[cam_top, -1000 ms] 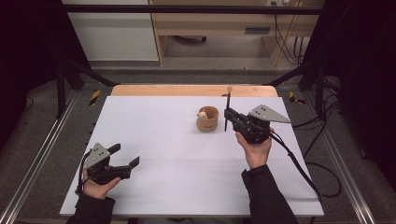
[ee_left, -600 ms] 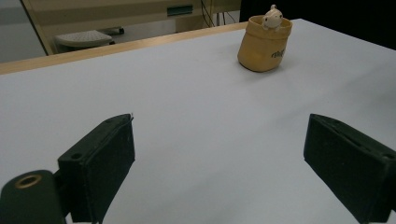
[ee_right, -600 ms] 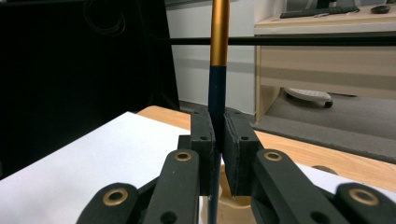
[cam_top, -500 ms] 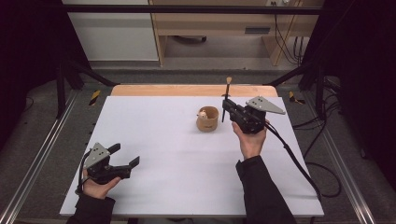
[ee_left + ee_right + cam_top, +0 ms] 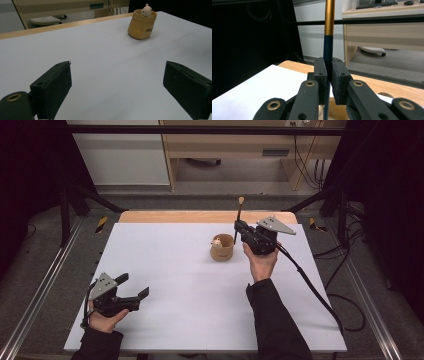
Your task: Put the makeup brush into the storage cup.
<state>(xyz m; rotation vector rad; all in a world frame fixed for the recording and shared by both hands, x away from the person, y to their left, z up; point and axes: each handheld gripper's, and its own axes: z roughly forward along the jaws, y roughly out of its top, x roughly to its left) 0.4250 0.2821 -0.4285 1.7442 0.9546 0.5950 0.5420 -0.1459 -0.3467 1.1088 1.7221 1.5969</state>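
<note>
- Our right gripper has its jaws pressed tight on a thin stick — dark blue low down, gold higher up, with a small pale knob at the top in the high view. It stands nearly upright, just beside the little tan pouch at the far middle of the white table.
- We judge the stick light and stiff, and its glossy surface likely slippery, so a firm pinch on the dark lower section, where the pads sit now, seems the right hold. A grip higher up would let the lower end swing more.
- The pouch looks soft-sided and light. It may tip or slide if the stick nudges its rim, and the small pale figure peeking from its mouth could be knocked.
- Our left gripper rests near the table's near left edge, well apart from the pouch — jaws spread wide, nothing between them.
- There is dark writing on the pouch's front in the left gripper view, too small for us to read. We see no other labels.
</note>
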